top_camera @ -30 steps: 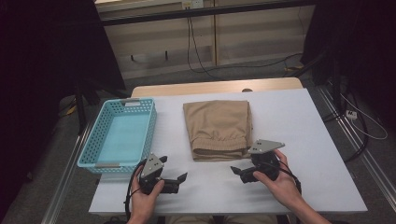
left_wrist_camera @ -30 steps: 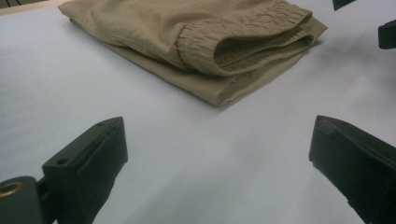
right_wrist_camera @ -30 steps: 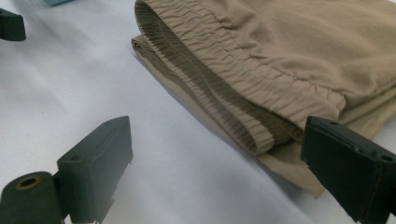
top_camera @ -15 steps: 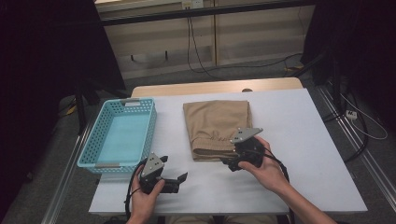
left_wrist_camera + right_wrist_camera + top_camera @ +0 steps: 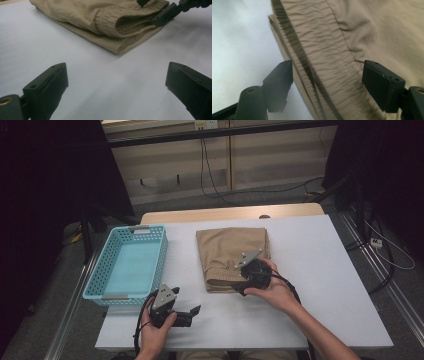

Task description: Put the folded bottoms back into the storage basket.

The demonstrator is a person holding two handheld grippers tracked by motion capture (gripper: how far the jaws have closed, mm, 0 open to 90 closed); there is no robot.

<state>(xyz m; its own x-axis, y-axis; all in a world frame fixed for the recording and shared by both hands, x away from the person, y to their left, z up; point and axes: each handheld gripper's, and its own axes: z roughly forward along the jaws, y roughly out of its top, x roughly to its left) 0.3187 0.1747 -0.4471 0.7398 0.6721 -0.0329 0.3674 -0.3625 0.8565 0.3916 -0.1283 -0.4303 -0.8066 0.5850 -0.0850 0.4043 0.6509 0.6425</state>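
Observation:
A folded tan garment (image 5: 231, 255) with an elastic waistband lies mid-table; the waistband (image 5: 322, 62) is at its near edge. My right gripper (image 5: 242, 285) is at that edge. Its jaws have just been closing and now straddle the waistband, my right gripper (image 5: 328, 80) still open, with the pads clear of the cloth. My left gripper (image 5: 187, 301) rests near the front-left of the white table (image 5: 320, 285), wide open with nothing between its fingers. In the left gripper view, my left gripper (image 5: 117, 82) faces the garment (image 5: 100, 17) and the right gripper's fingers (image 5: 165, 15).
A light blue plastic basket (image 5: 106, 266) stands at the table's left side, with nothing in it. A wooden strip (image 5: 225, 214) runs along the far edge. Cables and dark floor lie beyond. Bare white surface stretches to the right of the garment.
My right gripper has moved left and forward from the bare table to the garment's near edge, its jaws narrowing around the waistband. The left gripper has stayed put.

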